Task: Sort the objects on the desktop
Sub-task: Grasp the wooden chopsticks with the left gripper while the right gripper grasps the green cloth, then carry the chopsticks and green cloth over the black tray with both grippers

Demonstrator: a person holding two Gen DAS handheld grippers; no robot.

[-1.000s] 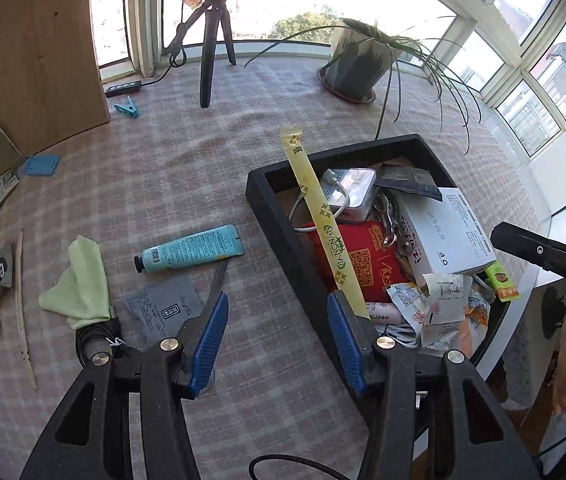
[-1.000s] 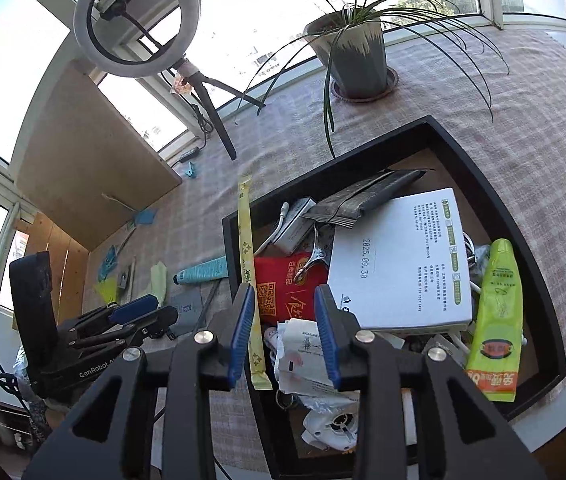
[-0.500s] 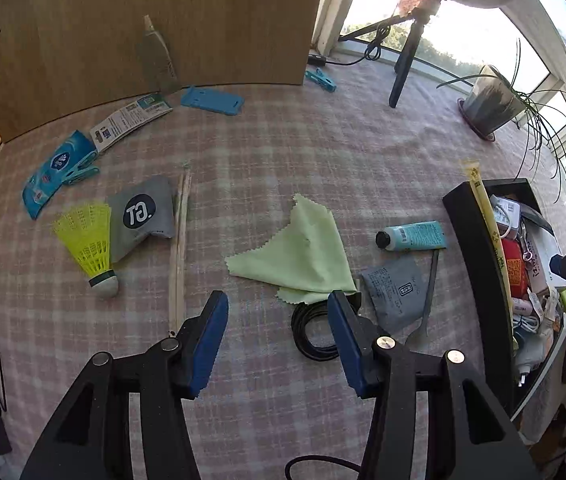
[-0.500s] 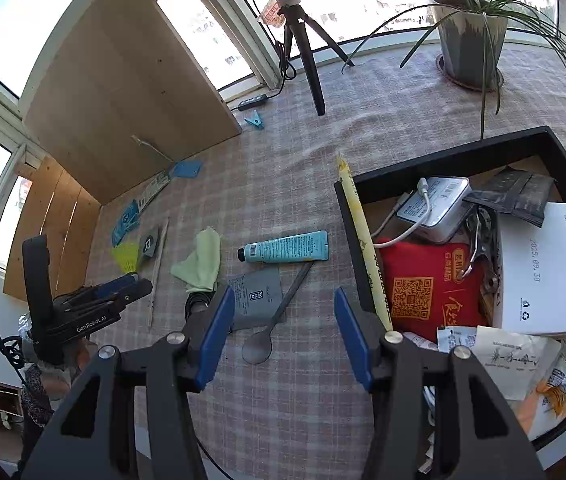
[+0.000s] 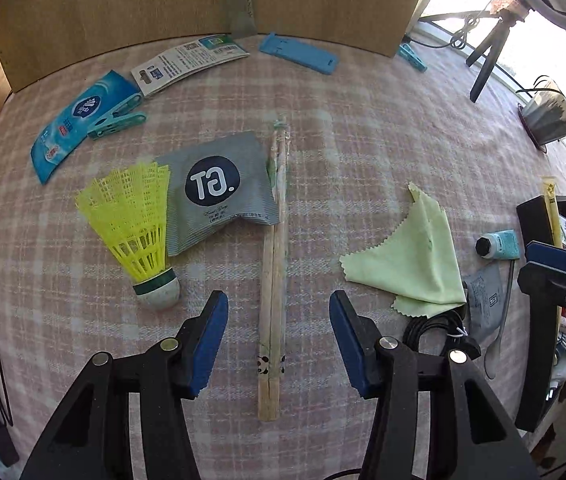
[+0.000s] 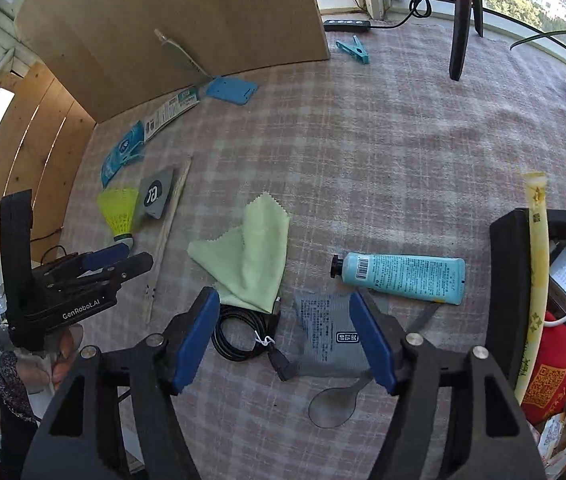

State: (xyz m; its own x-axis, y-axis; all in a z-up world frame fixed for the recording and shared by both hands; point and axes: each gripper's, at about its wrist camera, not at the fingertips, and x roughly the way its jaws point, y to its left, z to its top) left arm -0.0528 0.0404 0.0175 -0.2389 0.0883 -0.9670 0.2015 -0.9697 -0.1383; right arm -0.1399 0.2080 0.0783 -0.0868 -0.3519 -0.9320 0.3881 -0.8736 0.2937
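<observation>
Now our left gripper (image 5: 278,334) gapes empty over the chopsticks (image 5: 273,280). Our right gripper (image 6: 285,334), jaws just widened, straddles a grey packet (image 6: 325,336), untouched.

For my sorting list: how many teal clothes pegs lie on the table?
2. One clothes peg lies on the blue tissue pack; the other peg lies near the wooden board. More may be hidden.

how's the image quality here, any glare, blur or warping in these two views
Left wrist view: strong fisheye bending of the wooden board and tablecloth; the window at top right is blown out; the chopsticks and shuttlecock are sharp. Right wrist view: same barrel distortion, dark corners, overexposed windows; sunlight rakes across the green cloth and blue tube, with no visible motion blur.
</observation>
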